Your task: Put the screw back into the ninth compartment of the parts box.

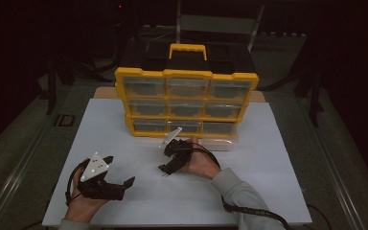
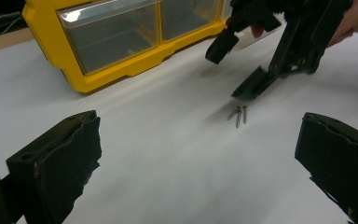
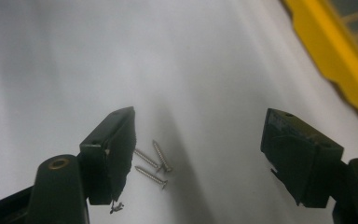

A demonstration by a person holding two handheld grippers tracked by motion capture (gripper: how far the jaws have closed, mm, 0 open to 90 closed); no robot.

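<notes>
Steel screws (image 3: 153, 163), three of them, lie loose on the white board (image 1: 124, 124) just under your right gripper (image 1: 172, 160), close beside one jaw and between the two jaws, which are spread wide. So the step in hand looks like picking screws, probably for one drawer of the yellow organizer (image 1: 187, 103) that stands just beyond this gripper. Nothing is pinched yet.

For the next move you should, I think, lower the right gripper until both jaw tips touch the board, put one screw in the middle between them, and then close slowly. The screws are thin and lie almost touching each other, so two may come up together or one may slip out; it helps to meet a screw across its length.

Your left gripper (image 1: 106, 182) rests near you, well apart from the screws, with its jaws also spread and holding nothing. From it the screws are ahead and a little to the right.

The board is smooth and matte white and it lies on a wooden table (image 1: 108, 91). Around it the room is dark, and little can be told there
</notes>
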